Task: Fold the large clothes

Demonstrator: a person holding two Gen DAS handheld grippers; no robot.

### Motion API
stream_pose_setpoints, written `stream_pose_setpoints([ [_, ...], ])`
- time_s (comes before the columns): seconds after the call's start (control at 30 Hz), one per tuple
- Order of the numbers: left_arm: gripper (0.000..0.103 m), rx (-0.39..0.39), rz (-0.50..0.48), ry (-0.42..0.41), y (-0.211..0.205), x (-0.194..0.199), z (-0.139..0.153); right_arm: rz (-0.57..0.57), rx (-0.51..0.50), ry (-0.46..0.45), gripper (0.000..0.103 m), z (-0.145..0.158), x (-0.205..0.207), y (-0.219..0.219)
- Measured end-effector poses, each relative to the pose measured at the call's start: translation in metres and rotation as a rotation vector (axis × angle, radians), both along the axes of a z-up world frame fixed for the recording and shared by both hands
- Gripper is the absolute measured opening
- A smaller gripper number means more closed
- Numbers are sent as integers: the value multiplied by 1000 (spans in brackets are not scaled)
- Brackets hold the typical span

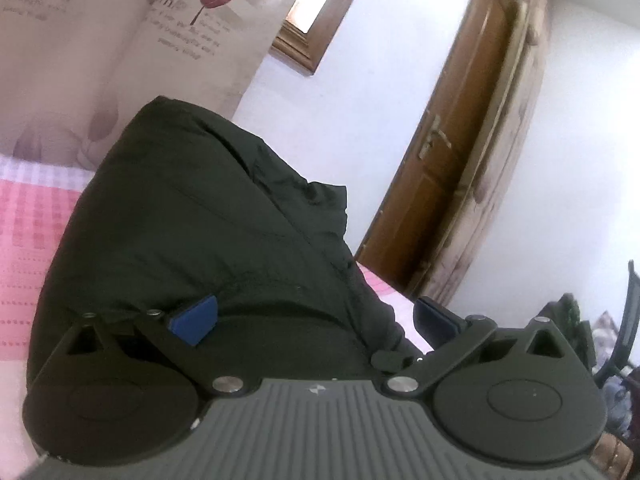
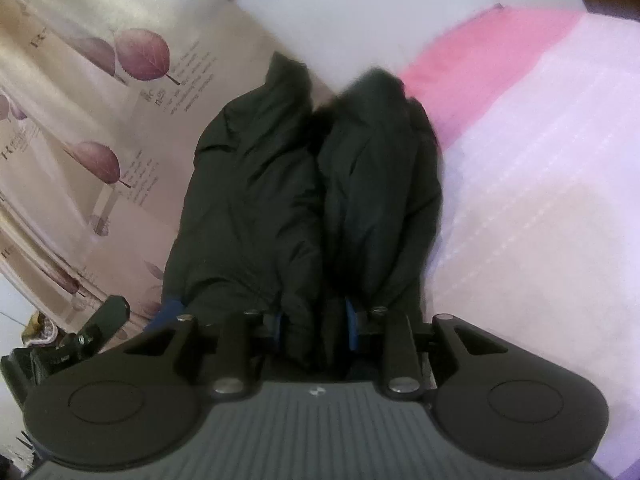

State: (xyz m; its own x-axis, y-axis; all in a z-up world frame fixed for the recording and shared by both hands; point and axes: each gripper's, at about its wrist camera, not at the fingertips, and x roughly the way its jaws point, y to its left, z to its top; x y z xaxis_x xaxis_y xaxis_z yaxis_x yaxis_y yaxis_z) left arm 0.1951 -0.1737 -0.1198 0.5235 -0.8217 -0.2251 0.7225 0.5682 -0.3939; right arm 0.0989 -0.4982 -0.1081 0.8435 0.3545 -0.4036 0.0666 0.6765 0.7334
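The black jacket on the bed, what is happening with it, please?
A person is folding a dark padded jacket on a bed with a pink and white cover, using hand-held tongs in each hand. The right tongs are closed on a bunch of the jacket's fabric, which rises in two puffy folds in front of them. The left tongs stand wide open with the jacket's edge lying between the blue pads, not gripped. Behind are a leaf-printed curtain and a wooden door.
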Motion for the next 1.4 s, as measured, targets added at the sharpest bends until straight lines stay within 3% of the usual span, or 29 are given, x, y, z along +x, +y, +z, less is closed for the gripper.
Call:
stream_pose_setpoints([
  [0.1, 103, -27, 22, 23, 6, 4, 3, 10, -22, -21, 27, 1, -4, 4],
  [0.2, 103, 17, 75, 27, 10, 6, 10, 9, -89, -25, 31, 12, -4, 13],
  [0.33, 103, 89, 151, -3, 7, 9, 24, 11, -292, -22, 40, 29, -4, 35],
  [0.47, 103, 173, 208, -51, 2, 10, 33, -2, -351, -11, 47, 30, -7, 41],
  [0.57, 103, 242, 232, -55, -5, 17, 36, -16, -381, -5, 61, 26, -11, 44],
  [0.6, 103, 260, 238, -55, -6, 19, 36, -23, -384, 1, 65, 25, -11, 44],
  [0.67, 103, 295, 249, -65, -8, 22, 37, -41, -387, 27, 82, 24, -7, 43],
  [0.77, 103, 332, 259, -89, -11, 26, 35, -48, -338, 37, 83, 19, -7, 35],
  [1.2, 103, 475, 284, -133, -20, 47, 33, -31, -358, 67, 98, 16, 4, 32],
  [1.4, 103, 493, 292, -146, -21, 60, 34, -19, -358, 71, 101, 14, 6, 29],
])
